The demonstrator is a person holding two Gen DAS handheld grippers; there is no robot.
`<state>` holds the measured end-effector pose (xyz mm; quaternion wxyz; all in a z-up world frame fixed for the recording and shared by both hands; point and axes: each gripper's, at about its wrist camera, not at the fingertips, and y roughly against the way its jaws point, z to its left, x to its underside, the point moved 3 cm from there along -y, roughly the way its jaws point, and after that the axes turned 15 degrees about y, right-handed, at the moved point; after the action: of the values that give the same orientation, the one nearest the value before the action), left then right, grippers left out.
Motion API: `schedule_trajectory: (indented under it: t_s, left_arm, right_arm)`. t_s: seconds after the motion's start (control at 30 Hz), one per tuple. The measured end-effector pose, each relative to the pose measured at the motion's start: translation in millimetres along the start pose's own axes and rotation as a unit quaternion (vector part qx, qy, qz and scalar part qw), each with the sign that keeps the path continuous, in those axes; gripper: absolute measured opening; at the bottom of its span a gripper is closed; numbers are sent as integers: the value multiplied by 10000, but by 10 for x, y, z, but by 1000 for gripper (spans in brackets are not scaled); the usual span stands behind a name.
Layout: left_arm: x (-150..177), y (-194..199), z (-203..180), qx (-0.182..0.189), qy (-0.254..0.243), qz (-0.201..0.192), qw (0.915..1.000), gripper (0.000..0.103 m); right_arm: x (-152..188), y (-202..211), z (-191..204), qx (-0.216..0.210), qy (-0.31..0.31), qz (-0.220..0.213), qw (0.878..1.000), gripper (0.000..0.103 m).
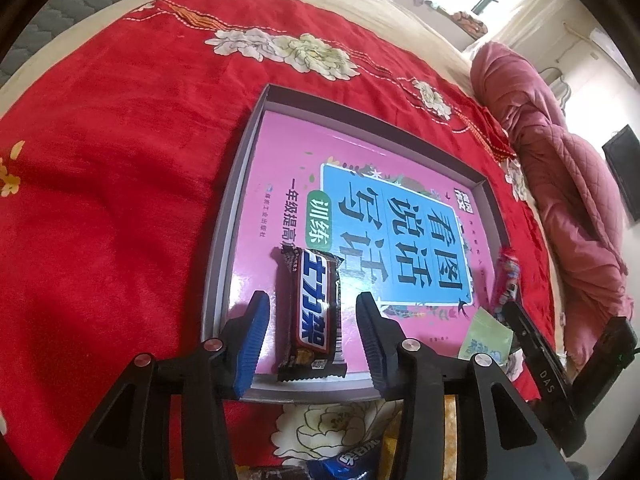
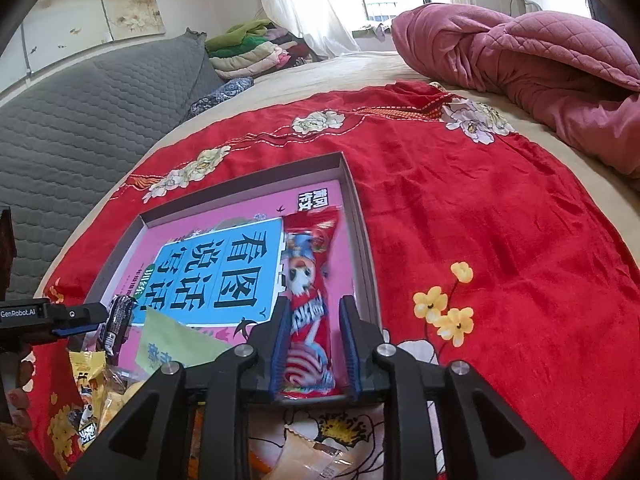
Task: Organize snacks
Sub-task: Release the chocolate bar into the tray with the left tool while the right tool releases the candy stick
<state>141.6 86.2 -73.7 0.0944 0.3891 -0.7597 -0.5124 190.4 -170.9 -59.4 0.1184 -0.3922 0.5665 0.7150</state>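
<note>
Lying in the box (image 1: 224,216), a 士力架 bar (image 1: 310,312).

Book (image 1: 360,216) cover "看图说话写话"; left gripper (image 2: 86,322) "GenRobot.AI".

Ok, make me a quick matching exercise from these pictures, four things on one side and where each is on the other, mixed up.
Things:
1. brown chocolate bar
2. red snack packet
3. pink book
4. pink quilt

Places:
A. lying flat in the grey box
B. bunched on the bed, beyond the red cloth
C. between the fingers of the left tool
D. between the fingers of the right tool

Pairs: 1-C, 2-D, 3-A, 4-B
</note>
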Motion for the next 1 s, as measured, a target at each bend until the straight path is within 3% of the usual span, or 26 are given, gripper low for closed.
schedule_trajectory:
  t_s: [0.2,0.3,0.4,0.53,0.83,1.0]
  left_arm:
    - [-4,31,-3,-18,-22,-50,10000,47]
    - [-3,55,-9,-32,-14,-71,10000,54]
    - [-4,78,-11,-7,-5,-80,10000,55]
    - [-2,116,-23,-24,-37,-114,9999,55]
    - [20,205,-27,-8,-92,-152,9998,55]
    - [28,282,-33,13,-107,-195,9998,55]
  right_arm:
    - [-7,11,12,-9,5,4,10000,26]
    - [-12,14,14,-20,-2,-10,10000,26]
    - [-21,31,15,-63,-23,-56,10000,30]
    - [-37,70,2,-53,-40,-137,9999,48]
    - [-47,134,-12,-97,-111,-222,9996,49]
    - [-70,225,-33,-89,-141,-335,9993,57]
